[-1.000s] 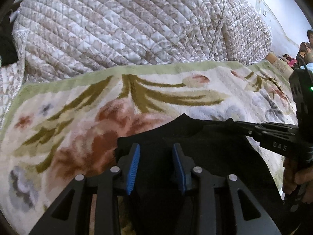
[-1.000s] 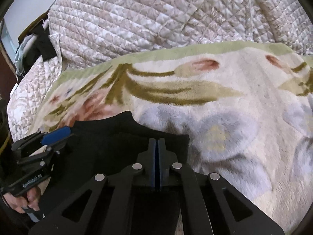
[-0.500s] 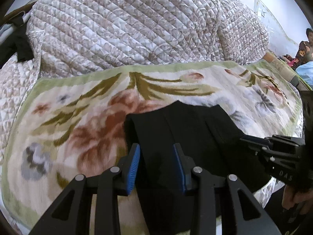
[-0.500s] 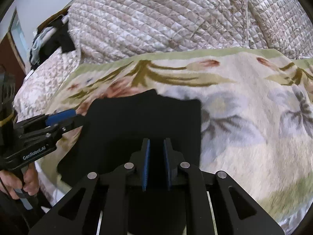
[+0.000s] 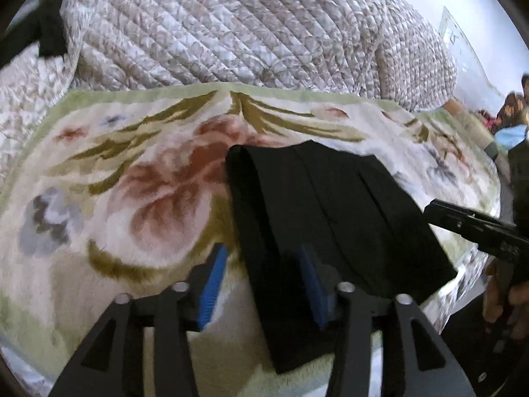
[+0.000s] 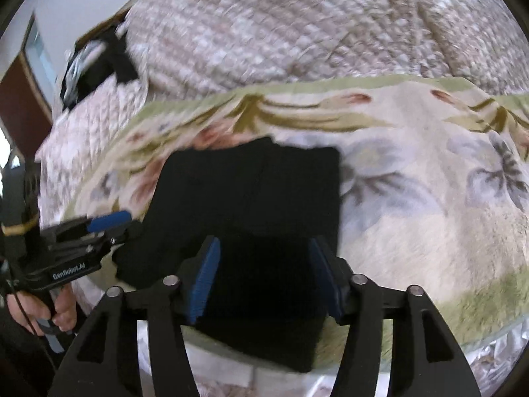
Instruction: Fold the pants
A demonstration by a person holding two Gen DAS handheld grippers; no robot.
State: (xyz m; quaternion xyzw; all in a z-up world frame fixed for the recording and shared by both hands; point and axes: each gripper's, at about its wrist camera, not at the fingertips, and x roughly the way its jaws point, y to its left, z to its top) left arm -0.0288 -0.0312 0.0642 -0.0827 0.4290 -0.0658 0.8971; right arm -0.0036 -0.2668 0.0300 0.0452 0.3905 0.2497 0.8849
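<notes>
The black pants (image 5: 324,211) lie folded into a flat rectangle on the floral blanket (image 5: 132,178), reaching its near edge; they also show in the right wrist view (image 6: 251,205). My left gripper (image 5: 263,284) is open and empty, raised over the pants' left edge near the bed's front. My right gripper (image 6: 264,274) is open and empty, raised over the pants' near end. The left gripper shows at the left of the right wrist view (image 6: 109,223), and the right gripper at the right of the left wrist view (image 5: 433,211).
A quilted beige bedspread (image 5: 248,26) rises behind the blanket. Dark clothes (image 6: 96,66) lie on it at the far left. People (image 5: 515,106) sit at the far right. The bed's front edge (image 6: 479,330) runs just below the grippers.
The right gripper opened from shut and let go of the pants. Both grippers pulled back and up from the pants, which now lie flat.
</notes>
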